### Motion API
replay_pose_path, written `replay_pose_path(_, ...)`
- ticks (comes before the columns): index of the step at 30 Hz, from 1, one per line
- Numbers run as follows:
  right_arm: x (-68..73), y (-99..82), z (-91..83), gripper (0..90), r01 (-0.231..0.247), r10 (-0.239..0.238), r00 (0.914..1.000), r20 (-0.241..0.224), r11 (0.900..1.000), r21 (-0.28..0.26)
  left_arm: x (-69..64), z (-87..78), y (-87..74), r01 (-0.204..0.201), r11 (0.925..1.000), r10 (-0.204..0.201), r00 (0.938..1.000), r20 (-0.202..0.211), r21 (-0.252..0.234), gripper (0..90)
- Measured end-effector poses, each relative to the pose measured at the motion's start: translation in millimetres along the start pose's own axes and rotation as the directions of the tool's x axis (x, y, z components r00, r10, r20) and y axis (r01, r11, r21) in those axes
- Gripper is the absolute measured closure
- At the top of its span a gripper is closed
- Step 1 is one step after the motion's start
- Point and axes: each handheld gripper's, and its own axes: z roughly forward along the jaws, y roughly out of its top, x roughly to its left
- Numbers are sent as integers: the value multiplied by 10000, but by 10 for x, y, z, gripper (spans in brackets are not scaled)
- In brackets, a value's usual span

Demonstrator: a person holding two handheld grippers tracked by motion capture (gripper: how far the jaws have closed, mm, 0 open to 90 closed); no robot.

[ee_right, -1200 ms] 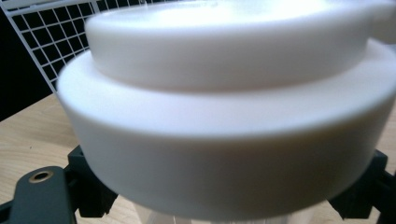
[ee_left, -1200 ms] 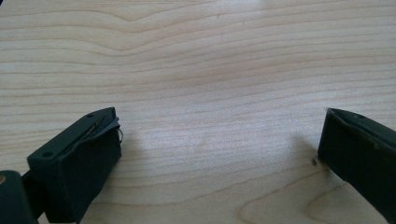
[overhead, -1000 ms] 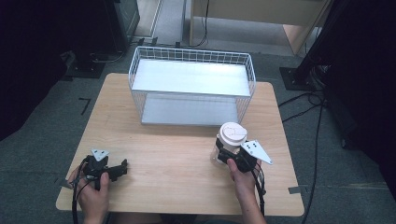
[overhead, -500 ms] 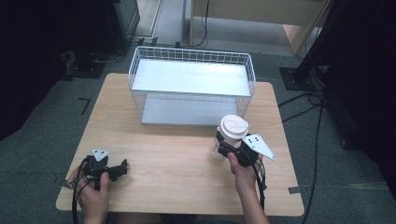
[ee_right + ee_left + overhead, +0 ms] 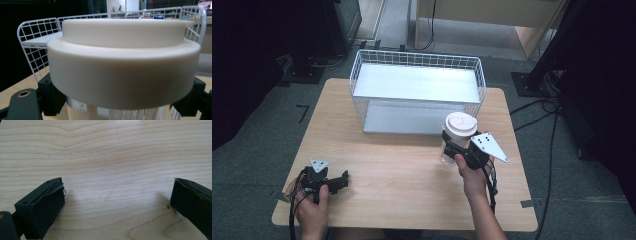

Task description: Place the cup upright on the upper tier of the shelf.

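Right now we've got the cup [image 5: 457,140] pinched in the right gripper [image 5: 452,150], jaws closed on its clear body just under the cream lid [image 5: 123,62] — so the grab looks done, and the cup seems lifted or about to lift off the table [image 5: 412,175]. It sits just in front of the wire basket [image 5: 417,85], near the basket's right front corner. What's left, as we judge it, is carrying the cup up over the basket's front rim and setting it down inside; nothing lies in the basket yet. The left gripper [image 5: 324,182] rests on the wood well apart from the basket, toward the table's near left corner, jaws spread wide w/ nothing between them. Room-wise: the basket's front wall stands high vs. the cup, so we'd need a clear rise before going forward. The table's right edge is near the basket's right side — not much slack there. Inside the basket there's plenty of open floor.
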Motion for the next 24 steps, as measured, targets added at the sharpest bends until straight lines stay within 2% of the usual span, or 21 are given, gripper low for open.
replay_pose_path(19, 152, 440, 201, 157, 348, -352, 9994, -54, 9977, -589, -1, 2, 0, 12, 10000, -12, 10000, -8, -28, 0)
replay_pose_path(24, 179, 598, 265, 156, 247, -252, 9997, -52, 9962, -830, -1, 2, 0, 19, 10000, -19, 10000, -7, -29, 0)
